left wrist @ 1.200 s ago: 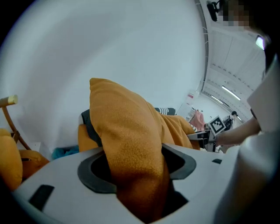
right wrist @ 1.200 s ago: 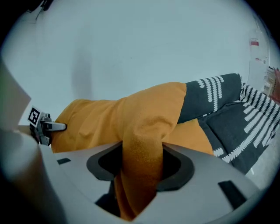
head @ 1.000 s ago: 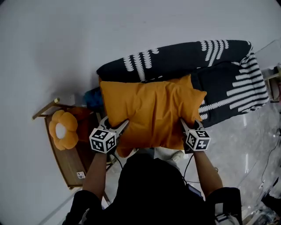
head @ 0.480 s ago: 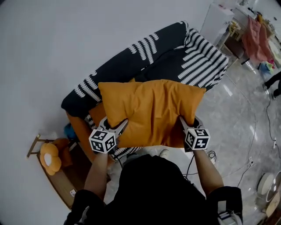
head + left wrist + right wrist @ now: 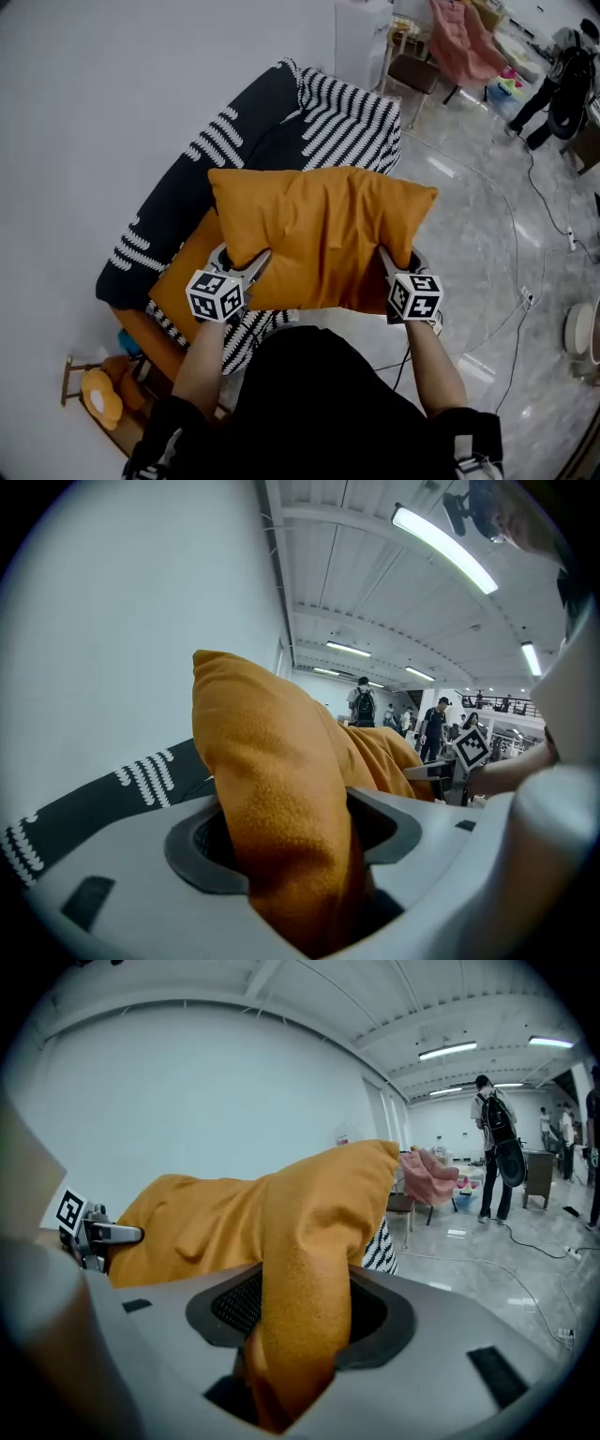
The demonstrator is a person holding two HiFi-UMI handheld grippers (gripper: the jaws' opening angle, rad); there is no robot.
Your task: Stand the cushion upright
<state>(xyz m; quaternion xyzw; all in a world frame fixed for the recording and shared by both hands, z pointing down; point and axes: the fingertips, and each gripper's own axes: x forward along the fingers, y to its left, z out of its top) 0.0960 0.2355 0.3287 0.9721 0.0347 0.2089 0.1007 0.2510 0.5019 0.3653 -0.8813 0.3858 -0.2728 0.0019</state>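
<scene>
An orange cushion (image 5: 323,234) hangs flat in the air in front of me, above the seat of a black sofa with white stripes (image 5: 253,131). My left gripper (image 5: 246,267) is shut on the cushion's near left corner. My right gripper (image 5: 392,264) is shut on its near right corner. In the left gripper view the orange cushion (image 5: 272,799) fills the gap between the jaws of the left gripper (image 5: 291,855). In the right gripper view the cushion's fabric (image 5: 309,1241) is pinched the same way in the right gripper (image 5: 300,1326).
A second orange cushion (image 5: 187,272) lies on the sofa seat under the left gripper. A flower-shaped cushion (image 5: 98,394) sits on a wooden side table at lower left. A white cabinet (image 5: 361,37), a chair with pink cloth (image 5: 459,42), people (image 5: 562,66) and floor cables lie to the right.
The whole view has swung: the sofa has slid from upper right to upper left, and the side table to the lower left. The cushion stays gripped at both near corners.
</scene>
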